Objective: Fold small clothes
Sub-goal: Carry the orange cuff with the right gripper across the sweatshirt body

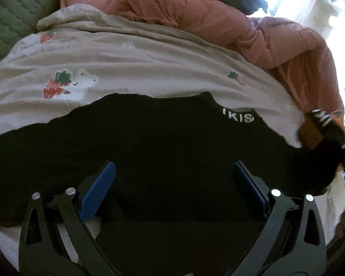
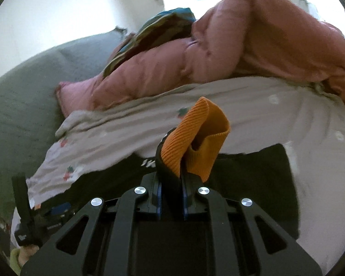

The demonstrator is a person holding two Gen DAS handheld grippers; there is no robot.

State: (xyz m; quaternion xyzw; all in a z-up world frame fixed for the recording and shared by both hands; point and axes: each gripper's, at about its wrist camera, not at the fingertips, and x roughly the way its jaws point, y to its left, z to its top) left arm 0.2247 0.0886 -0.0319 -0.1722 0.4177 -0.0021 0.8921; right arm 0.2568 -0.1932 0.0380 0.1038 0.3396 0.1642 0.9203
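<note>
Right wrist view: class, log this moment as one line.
right gripper: shut on orange-cuffed sock | left gripper: open above black garment | surface: strawberry-print blanket

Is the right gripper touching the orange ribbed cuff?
Touching. In the right wrist view, the right gripper has its jaws nearly closed on the orange ribbed cuff, whose lower end is pinched between the blue pads while the rest sticks up above them.

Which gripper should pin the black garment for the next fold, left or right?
Left, probably. The left gripper hangs open right over the black garment with nothing between its jaws. The right gripper is shut on an orange-cuffed piece, so it is occupied.
</note>
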